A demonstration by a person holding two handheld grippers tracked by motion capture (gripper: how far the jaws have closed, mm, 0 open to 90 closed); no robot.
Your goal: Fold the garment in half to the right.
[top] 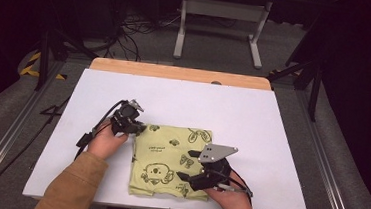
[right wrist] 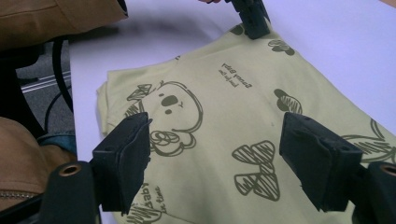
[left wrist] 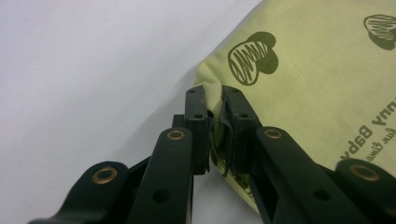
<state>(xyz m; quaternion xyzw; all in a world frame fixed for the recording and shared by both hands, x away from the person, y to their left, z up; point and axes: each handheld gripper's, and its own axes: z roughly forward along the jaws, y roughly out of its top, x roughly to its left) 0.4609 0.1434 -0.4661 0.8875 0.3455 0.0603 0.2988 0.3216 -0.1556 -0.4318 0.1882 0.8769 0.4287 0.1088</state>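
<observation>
Folded pale-green cotton garment with dark printed drawings [top: 171, 159] lying flat on the white desk [top: 253, 115]. Left tongs [left wrist: 214, 100] clamp its far-left corner; right tongs [right wrist: 215, 158] hover above it, jaws apart.

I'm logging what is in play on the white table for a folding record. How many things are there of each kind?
Folded yellow-green garment: 1
Handheld grippers: 2, left gripper shut on the garment's corner, right gripper open over it
Total: 3
</observation>
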